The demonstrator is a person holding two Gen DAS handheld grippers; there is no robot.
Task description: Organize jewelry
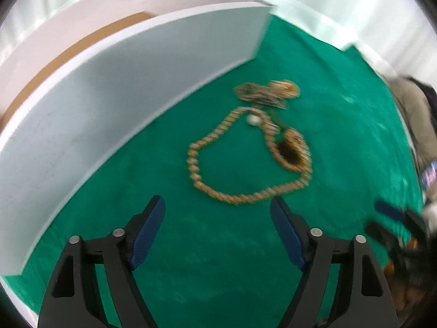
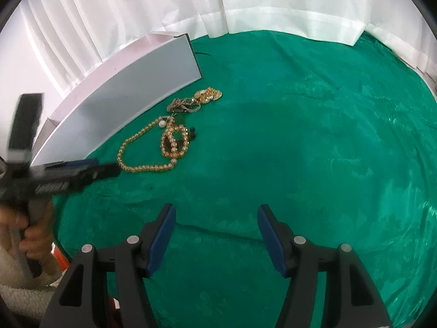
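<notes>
I have my left gripper (image 1: 217, 232) angled down just short of the bead necklace (image 1: 245, 161) on the green cloth (image 1: 341, 95) beside the white box (image 1: 123, 82), jaws apart and empty, ready to straddle it; my right gripper (image 2: 215, 240) waits clear, likewise apart and empty.

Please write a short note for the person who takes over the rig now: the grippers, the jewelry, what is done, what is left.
Left gripper: open, empty, just short of the bead necklace.
Right gripper: open, empty, over bare green cloth.
Jewelry: bead necklace, smaller beaded loop and gold pile lie together on the cloth beside the white box.
Done: nothing visibly put in the box.
Left: every piece.
</notes>
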